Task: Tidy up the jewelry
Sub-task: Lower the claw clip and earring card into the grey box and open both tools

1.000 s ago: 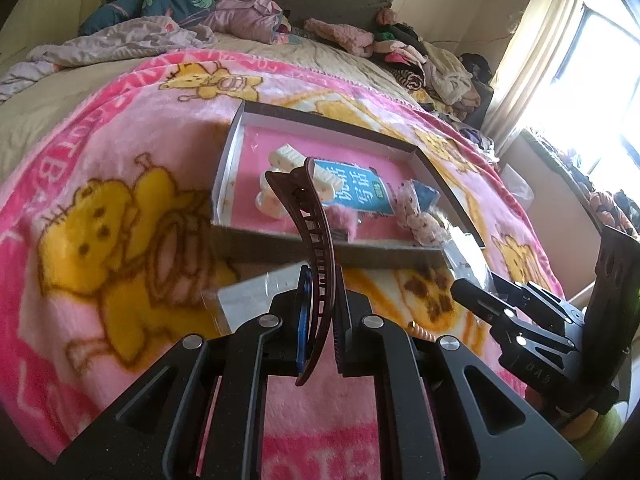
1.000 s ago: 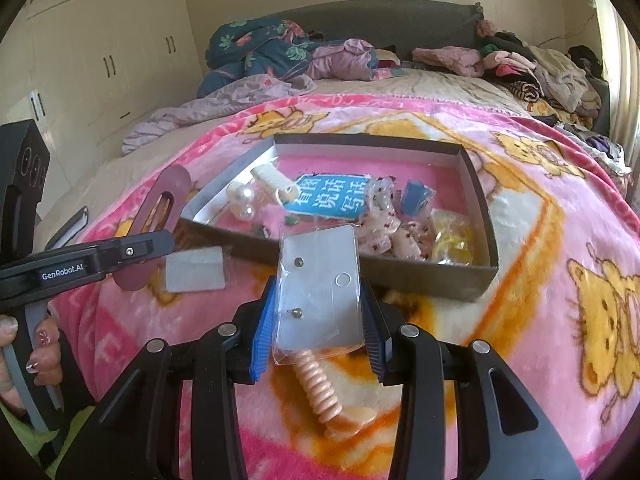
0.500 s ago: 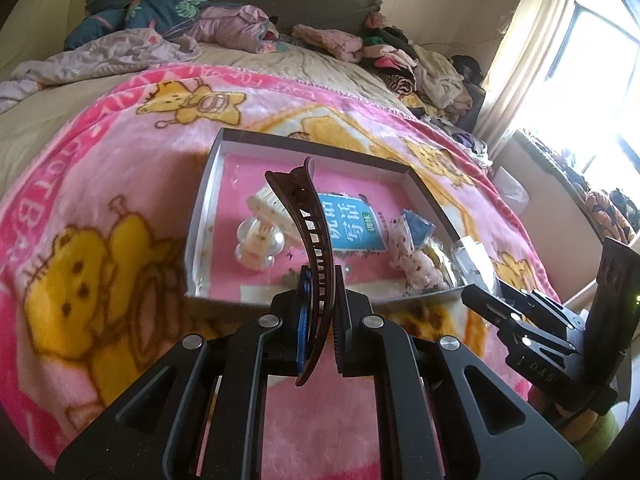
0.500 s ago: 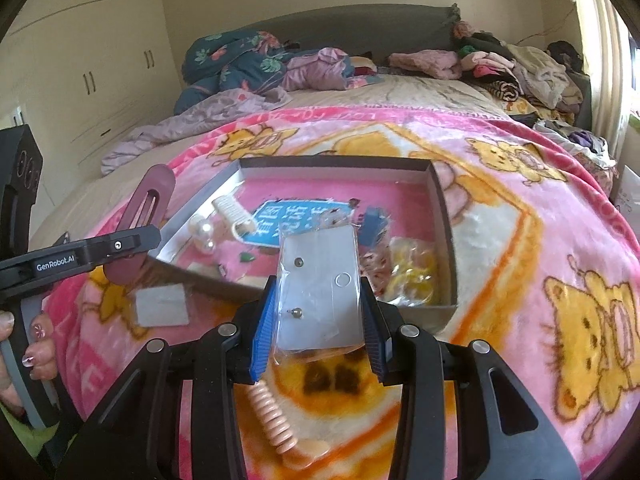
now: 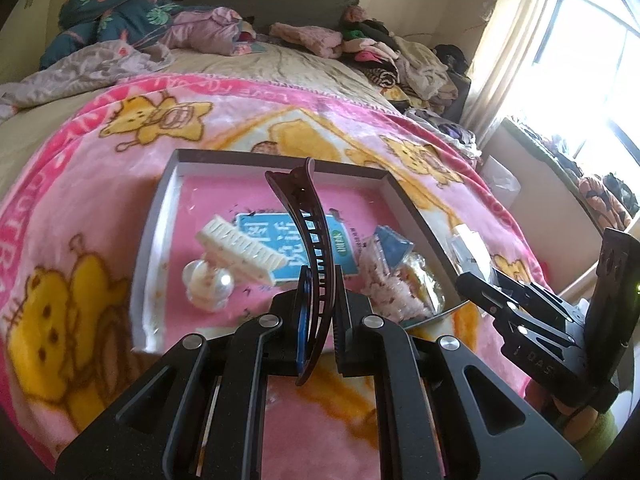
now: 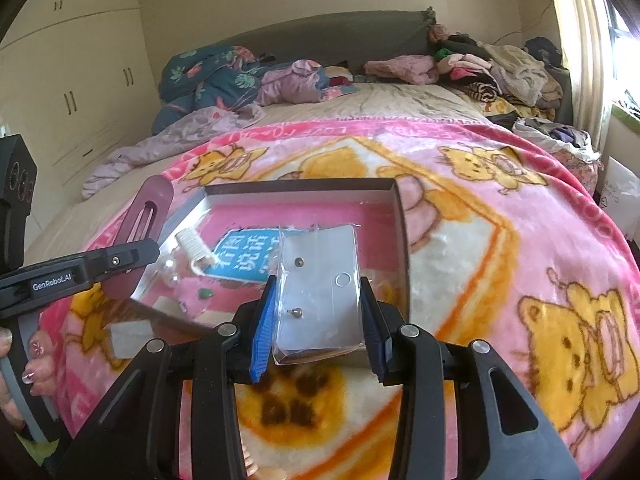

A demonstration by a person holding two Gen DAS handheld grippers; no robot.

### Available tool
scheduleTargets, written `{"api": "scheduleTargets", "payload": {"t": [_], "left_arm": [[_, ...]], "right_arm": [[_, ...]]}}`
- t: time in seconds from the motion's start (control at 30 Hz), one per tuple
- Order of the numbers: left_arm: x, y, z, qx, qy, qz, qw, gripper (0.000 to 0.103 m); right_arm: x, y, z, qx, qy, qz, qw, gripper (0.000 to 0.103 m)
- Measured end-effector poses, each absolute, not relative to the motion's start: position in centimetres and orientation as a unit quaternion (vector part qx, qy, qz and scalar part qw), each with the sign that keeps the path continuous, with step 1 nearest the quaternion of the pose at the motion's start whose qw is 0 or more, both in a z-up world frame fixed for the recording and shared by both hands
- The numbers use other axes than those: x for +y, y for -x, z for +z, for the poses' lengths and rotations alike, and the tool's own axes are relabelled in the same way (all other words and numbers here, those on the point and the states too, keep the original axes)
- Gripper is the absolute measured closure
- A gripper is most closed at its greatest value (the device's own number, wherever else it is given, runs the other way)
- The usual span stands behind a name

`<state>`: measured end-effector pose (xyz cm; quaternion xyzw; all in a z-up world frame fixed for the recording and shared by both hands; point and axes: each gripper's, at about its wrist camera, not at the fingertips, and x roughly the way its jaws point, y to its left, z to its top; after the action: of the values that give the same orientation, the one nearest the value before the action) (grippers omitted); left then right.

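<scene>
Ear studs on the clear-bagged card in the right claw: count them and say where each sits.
2 on the card: one stud near its upper left, one lower down the left side. Others may be hidden.

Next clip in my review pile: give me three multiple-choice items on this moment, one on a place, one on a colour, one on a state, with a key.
1. Where does the white hair clip lie?
A. inside the shallow box
B. on the pillows
C. in the right gripper

2. What colour is the long hair clip held by the left gripper?
A. white
B. dark brown
C. green

3. How do the jaws of the right gripper stand?
A. wide open and empty
B. shut on a comb
C. shut on the earring card in its clear bag

Key: 1 A, it lies on the box's pink floor beside the blue card; 2 B, its toothed arc is dark brown; 3 C, both pads press the bag's edges.
</scene>
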<state>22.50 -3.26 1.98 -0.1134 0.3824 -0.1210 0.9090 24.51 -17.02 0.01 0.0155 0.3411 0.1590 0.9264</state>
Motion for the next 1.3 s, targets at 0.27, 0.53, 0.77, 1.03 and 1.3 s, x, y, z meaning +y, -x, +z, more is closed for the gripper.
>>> {"api": "scheduleTargets", "payload": {"t": [0.27, 0.53, 0.77, 1.03, 1.3], "left_arm": [[-5.1, -24.2, 1.1, 0.400, 0.108, -0.143, 0.899, 0.099], [-6.3, -25.4, -0.2, 0.416, 0.101, -0.152, 0.891, 0.099], [-6.6, -26.4, -1.5, 0.428, 0.103, -0.151, 0.885, 0.099], [-6.5, -26.9, -2.2, 0.434, 0.101, -0.148, 0.883, 0.099], [-5.9, -27.4, -2.9, 0.439, 0.102, -0.144, 0.881, 0.098]], "right_arm": [[-17.9, -25.6, -0.3, 0.343, -0.018, 0.145, 0.928, 0.066], [-18.6, -27.4, -1.0, 0.350, -0.018, 0.127, 0.928, 0.066], [-18.7, -29.1, -2.0, 0.361, -0.011, 0.117, 0.925, 0.066], [-18.0, -30.5, -3.2, 0.373, -0.005, 0.115, 0.921, 0.066], [-17.1, -31.2, -3.9, 0.382, -0.002, 0.122, 0.916, 0.066]]}}
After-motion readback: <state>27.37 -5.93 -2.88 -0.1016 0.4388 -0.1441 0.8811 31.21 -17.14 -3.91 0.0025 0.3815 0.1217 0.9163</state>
